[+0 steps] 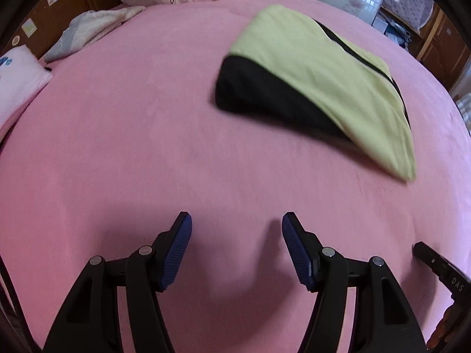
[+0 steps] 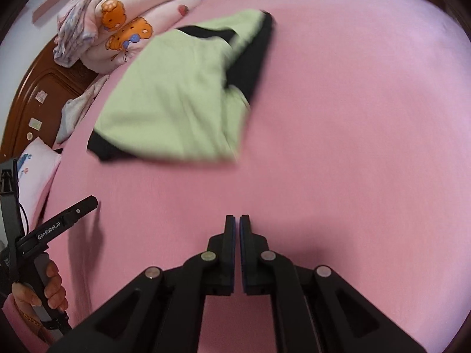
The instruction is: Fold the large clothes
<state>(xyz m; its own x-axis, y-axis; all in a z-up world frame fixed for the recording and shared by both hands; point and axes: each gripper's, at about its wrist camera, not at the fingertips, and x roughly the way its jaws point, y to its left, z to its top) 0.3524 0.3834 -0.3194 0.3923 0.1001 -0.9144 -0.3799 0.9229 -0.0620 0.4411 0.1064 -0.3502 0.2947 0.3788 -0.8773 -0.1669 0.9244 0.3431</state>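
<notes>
Blue ribbed pads [image 1: 295, 250] face each other across a wide gap on the left gripper [image 1: 237, 220], jaws spread well apart and nothing between them, hovering over the pink bedsheet [image 1: 147, 147]. Over on the right gripper [image 2: 237, 220], it's the opposite story: the two fingers are pressed almost together, only a sliver of gap showing, and nothing is caught in there either.

Off to the right gripper's left, low in its view, the other tool pokes in, and you can read "GenRobot.AI" on its black body, with the person's left hand [image 2: 44, 294] wrapped around the handle. In the left wrist view, the letters "DAS" show on a black part at the lower right edge.

Further ahead now: the folded garment [image 1: 323, 82], pale yellow-green with black panels, lies flat on the sheet, well apart from both grippers. It sits ahead and to the right of the left gripper, ahead and to the left of the right one [image 2: 176, 97].

Beyond it, at the far end, a bundled pink quilt [image 2: 126, 29] with orange cartoon bears, against a brown wooden headboard [image 2: 35, 94].
</notes>
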